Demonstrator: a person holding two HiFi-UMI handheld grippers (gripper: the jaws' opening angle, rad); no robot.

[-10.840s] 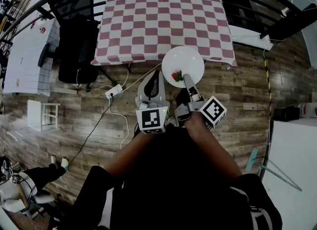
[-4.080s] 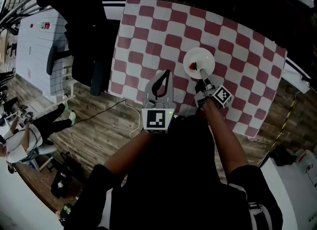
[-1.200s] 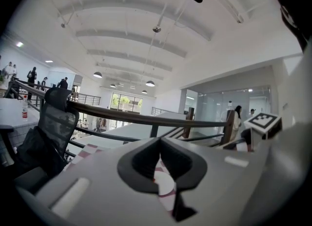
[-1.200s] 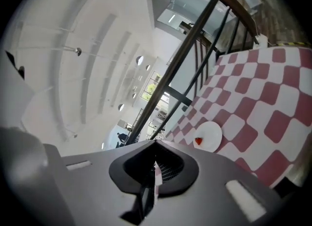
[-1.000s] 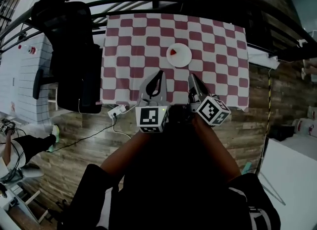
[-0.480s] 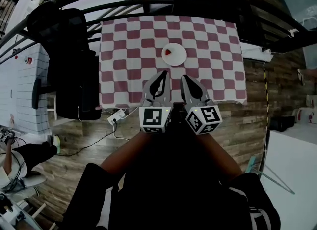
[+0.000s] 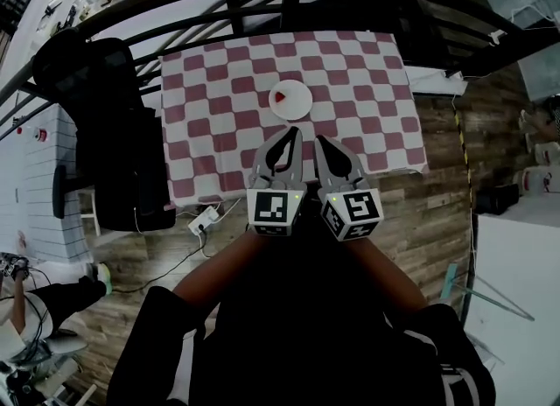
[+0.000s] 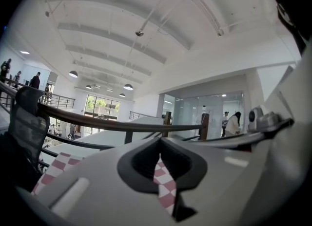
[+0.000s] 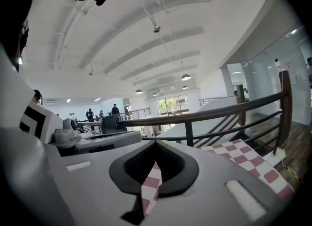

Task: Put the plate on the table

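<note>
Plate [image 7: 290, 100] is sitting mid-way on the checkered table [image 7: 367, 89], so the placing looks done. Left gripper [image 7: 292, 133] and right gripper [image 7: 320, 142] are both pressed together and empty at the near edge. Next move's probably just resting.
</note>
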